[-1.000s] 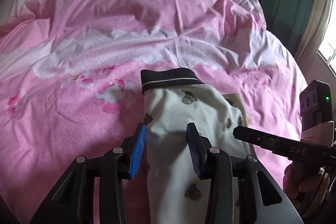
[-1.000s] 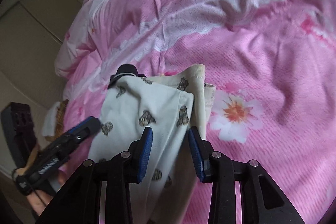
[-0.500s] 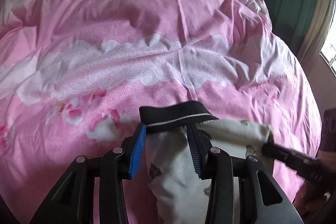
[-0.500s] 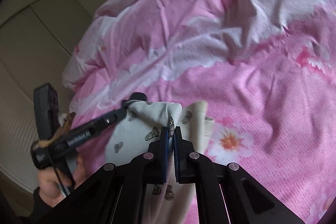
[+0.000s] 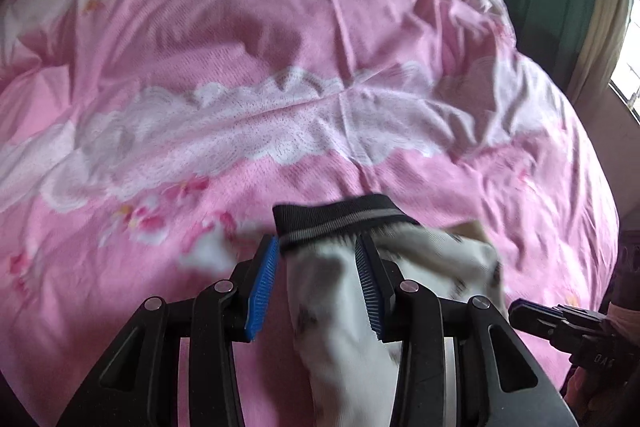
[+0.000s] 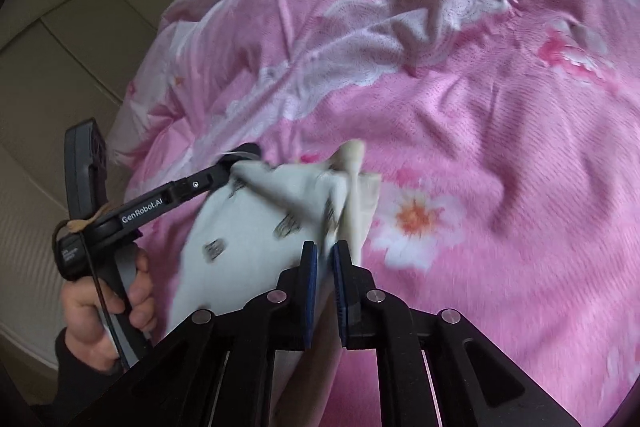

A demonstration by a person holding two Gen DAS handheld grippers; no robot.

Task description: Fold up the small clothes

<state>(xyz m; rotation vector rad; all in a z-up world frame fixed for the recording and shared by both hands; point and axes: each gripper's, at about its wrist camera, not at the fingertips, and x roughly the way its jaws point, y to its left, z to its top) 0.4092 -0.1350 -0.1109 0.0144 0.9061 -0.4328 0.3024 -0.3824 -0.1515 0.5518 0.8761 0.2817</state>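
Shorts (image 5: 340,291), white with a black waistband, hang just above the pink bed (image 5: 280,67), stretched for folding: left gripper (image 5: 316,287) fingers clamp below the waistband, right gripper (image 6: 324,287) fingers have just closed, pinching the opposite edge.

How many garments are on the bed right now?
1: white printed shorts with a black waistband, held over the pink floral duvet between the left claw and right claw. More could lie outside both views.
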